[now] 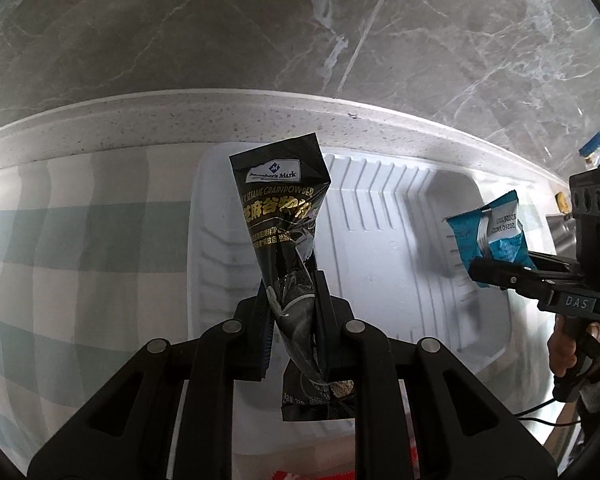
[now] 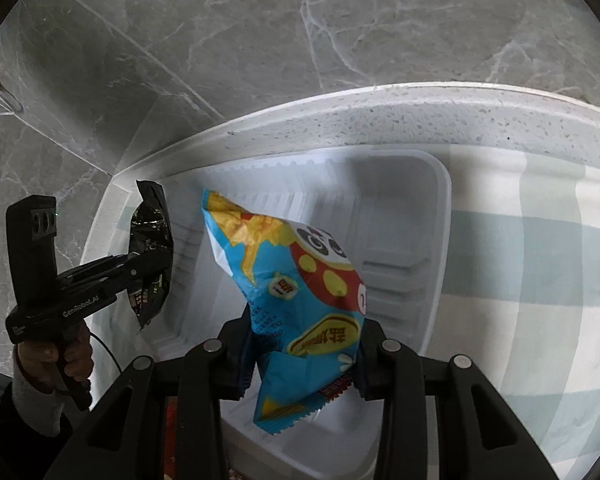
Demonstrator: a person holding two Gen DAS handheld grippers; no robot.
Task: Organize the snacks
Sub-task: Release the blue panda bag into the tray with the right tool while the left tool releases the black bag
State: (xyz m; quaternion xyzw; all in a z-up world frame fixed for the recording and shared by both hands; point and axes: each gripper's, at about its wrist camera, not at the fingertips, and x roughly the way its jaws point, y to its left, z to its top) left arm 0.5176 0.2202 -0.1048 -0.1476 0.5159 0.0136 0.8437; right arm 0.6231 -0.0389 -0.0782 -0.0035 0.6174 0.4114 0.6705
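My left gripper [image 1: 291,286] is shut on a black sesame grain powder sachet [image 1: 280,200], pinched at its lower half so it stands upright over the white plastic tray [image 1: 380,240]. From the right wrist view the same gripper [image 2: 160,264] and sachet [image 2: 150,232] hang at the tray's left end. My right gripper [image 2: 306,320] is shut on a puffy blue snack packet [image 2: 296,272] printed with a panda and yellow shapes, held above the tray [image 2: 400,220]. The left wrist view shows that gripper [image 1: 478,274] with the packet's blue back [image 1: 488,236] over the tray's right end.
The tray lies on a green and white checked cloth [image 1: 80,240] [image 2: 540,260] against a speckled stone ledge [image 1: 180,120] under a grey marble wall. A person's hand [image 1: 564,344] [image 2: 60,356] grips each handle. Something red [image 1: 292,474] shows at the near edge.
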